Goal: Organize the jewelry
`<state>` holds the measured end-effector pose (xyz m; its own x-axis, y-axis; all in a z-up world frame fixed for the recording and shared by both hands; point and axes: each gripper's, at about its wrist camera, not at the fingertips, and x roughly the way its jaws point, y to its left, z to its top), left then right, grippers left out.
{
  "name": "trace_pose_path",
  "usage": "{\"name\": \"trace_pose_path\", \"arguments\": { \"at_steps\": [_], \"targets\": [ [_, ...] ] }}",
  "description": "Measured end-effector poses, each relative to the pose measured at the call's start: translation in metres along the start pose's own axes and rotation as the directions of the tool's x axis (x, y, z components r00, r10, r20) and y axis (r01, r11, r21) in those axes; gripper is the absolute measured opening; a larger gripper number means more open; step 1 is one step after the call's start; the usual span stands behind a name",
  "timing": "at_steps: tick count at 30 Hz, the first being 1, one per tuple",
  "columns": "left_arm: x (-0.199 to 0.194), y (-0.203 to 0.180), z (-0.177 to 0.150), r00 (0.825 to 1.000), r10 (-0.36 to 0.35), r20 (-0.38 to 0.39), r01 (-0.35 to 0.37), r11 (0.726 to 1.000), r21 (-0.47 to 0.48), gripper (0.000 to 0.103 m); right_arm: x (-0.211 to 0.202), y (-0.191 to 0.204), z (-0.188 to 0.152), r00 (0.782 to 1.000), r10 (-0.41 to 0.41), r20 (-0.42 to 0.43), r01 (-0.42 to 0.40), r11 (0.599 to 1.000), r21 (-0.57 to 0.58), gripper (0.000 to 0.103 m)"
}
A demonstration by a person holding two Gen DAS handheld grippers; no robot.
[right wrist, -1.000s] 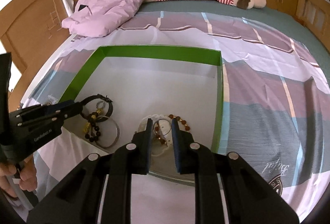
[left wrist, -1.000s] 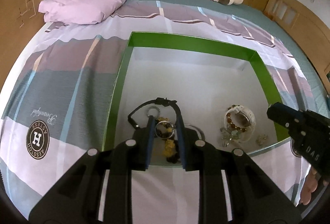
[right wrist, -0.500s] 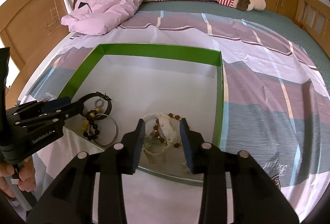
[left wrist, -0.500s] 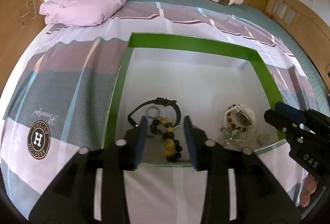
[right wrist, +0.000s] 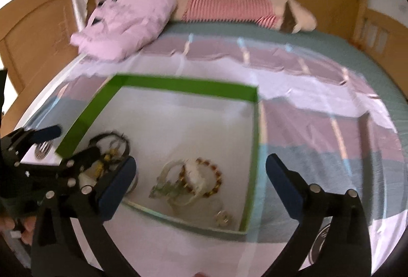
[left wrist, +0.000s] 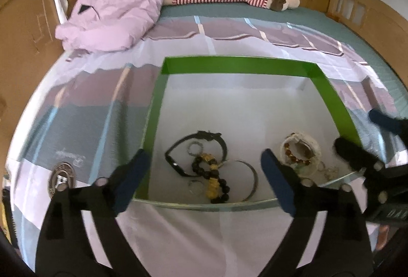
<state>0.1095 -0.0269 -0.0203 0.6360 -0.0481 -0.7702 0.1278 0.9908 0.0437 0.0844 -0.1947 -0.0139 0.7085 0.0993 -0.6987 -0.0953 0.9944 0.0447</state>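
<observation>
Hovering above the near edge of a green-walled box point(left wrist: 237, 65) on the bed, both grippers stand spread wide and hold nothing, so the step in hand looks like the pause between pieces: everything visible already lies inside the box, and the sorting within it seems only partly done.

Taking the left gripper point(left wrist: 205, 175) first, its two blue fingers point(left wrist: 130, 179) straddle the left-hand heap. Ahead of it and between the fingers lie a black watch point(left wrist: 178, 149), a small ring point(left wrist: 195, 148), a string of dark and gold beads point(left wrist: 211, 179) and, toward its right finger, a plain metal bangle point(left wrist: 251, 176). These overlap or touch one another, the beads lying across the watch strap and against the bangle.

Further right, beyond that gripper's right finger, sits a white bracelet point(left wrist: 301, 149) with a brown bead string point(right wrist: 204, 175) curled on it. In the right wrist view this second heap lies ahead of the right gripper point(right wrist: 200, 181), between its fingers, with a greenish clear ornament point(right wrist: 165, 189) touching its near side and a small pale brooch or earring point(right wrist: 224, 218) apart, nearest the gripper by the box's near wall. That view is blurred, so finer detail cannot be told.

The next move probably calls for lowering one gripper onto a single piece. The left heap is tangled, so pinching the bangle or watch at a free edge would likely avoid dragging the beads along.
</observation>
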Motion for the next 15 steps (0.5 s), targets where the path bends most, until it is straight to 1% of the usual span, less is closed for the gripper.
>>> {"name": "trace_pose_path", "arguments": {
  "at_steps": [2,3,5,8,11,15],
  "targets": [
    [-0.002,-0.003,0.000,0.999,0.039,0.011,-0.039,0.999,0.017,0.099,0.005,-0.002,0.001,0.999,-0.028,-0.044,0.028,1.000,-0.002,0.102],
    [-0.002,-0.004,0.000,0.999,0.047,0.008,-0.047,0.999,0.023,0.100,0.006,-0.003,0.001,0.998,-0.032,-0.047,0.032,0.999,0.000,0.102],
    [-0.002,-0.006,-0.001,0.999,0.044,0.001,-0.044,0.999,0.032,0.100,0.004,-0.006,0.000,0.998,-0.055,-0.027,0.056,0.998,0.011,0.102],
    [-0.002,-0.008,-0.002,0.999,0.050,0.002,-0.050,0.998,0.040,0.100,0.003,-0.007,0.000,0.999,-0.041,-0.028,0.041,0.999,0.013,0.102],
    [-0.002,-0.010,-0.003,0.999,0.039,0.001,-0.039,0.998,0.045,0.100,0.002,-0.006,-0.001,0.999,-0.031,-0.029,0.032,0.999,0.013,0.102],
    [-0.002,-0.012,-0.004,0.999,0.043,0.002,-0.043,0.998,0.054,0.101,0.003,-0.002,-0.002,0.999,-0.038,-0.031,0.038,0.999,-0.011,0.102]
  ]
}}
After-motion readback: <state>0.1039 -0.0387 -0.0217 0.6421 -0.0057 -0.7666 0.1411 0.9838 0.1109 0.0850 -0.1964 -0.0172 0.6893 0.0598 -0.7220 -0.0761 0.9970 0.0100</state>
